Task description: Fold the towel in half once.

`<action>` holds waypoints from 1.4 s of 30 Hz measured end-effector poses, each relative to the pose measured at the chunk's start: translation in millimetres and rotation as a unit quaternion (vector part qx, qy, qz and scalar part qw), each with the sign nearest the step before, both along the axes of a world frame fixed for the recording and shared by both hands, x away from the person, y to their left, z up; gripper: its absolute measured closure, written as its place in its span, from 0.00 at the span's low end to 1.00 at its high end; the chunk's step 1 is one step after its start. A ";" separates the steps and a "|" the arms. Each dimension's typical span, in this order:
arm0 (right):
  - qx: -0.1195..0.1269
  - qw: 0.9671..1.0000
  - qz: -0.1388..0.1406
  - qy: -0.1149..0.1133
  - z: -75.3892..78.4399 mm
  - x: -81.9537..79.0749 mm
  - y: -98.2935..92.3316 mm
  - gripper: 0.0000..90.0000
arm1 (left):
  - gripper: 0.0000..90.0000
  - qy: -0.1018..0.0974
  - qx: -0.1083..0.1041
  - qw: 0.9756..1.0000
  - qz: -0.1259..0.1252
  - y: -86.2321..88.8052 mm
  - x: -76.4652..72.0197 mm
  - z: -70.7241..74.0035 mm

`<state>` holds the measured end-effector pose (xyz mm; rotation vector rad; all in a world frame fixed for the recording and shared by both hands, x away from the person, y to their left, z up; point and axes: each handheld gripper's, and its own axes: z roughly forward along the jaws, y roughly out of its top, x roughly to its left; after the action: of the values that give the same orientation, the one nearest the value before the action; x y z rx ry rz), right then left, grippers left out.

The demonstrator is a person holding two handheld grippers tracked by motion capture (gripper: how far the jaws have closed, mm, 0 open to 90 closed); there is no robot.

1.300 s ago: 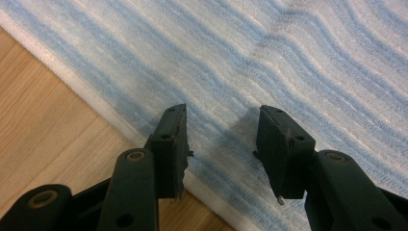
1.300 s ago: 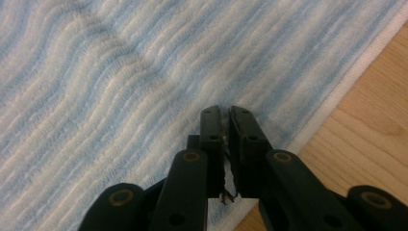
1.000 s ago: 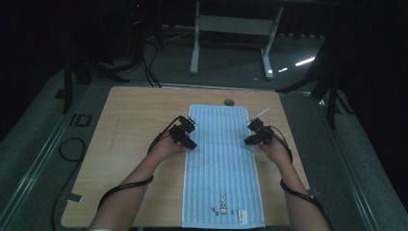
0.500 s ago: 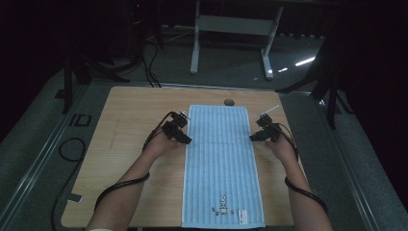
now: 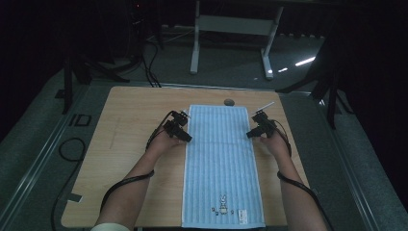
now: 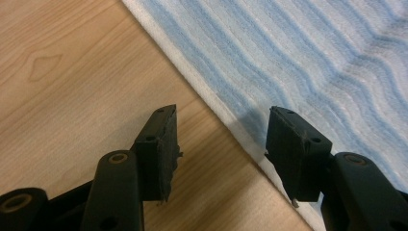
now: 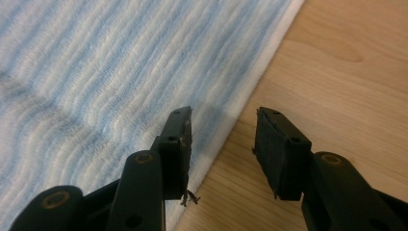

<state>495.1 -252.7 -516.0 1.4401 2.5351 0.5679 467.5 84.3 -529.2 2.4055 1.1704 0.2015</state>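
Note:
A light blue striped towel (image 5: 221, 163) lies flat along the middle of the wooden table (image 5: 130, 125), with a small rabbit print near its front end. My left gripper (image 5: 186, 138) sits at the towel's left edge, open, its jaws astride the white hem (image 6: 240, 132). My right gripper (image 5: 250, 134) is at the towel's right edge (image 7: 226, 130); its jaws have just been opening and stand open over the hem, nothing pinched between them.
A small dark round object (image 5: 229, 102) lies on the table just beyond the towel's far end. Cables trail from both grippers along the forearms. A metal stand (image 5: 231, 29) and dark floor lie beyond the table.
Both grippers have moved outward from over the towel to its side edges. The right jaws stand wider apart than before.

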 end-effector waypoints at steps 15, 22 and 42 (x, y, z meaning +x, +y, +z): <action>-0.011 1.000 0.017 0.005 -7.6 -4.2 13.4 0.96 | 0.94 -0.003 -0.013 1.000 -0.021 -14.7 -2.6 -2.5; 0.003 1.000 0.016 0.001 1.2 -7.8 4.8 0.96 | 0.97 -0.023 -0.031 0.999 -0.022 -10.9 -9.7 12.8; 0.031 0.994 0.091 -0.046 30.5 -81.8 3.1 0.96 | 0.96 -0.059 -0.014 0.995 -0.081 3.2 -87.5 22.3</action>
<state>413.2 -249.6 -485.5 1.1785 2.6126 0.7292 380.0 87.5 -506.9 2.4143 0.9162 0.2700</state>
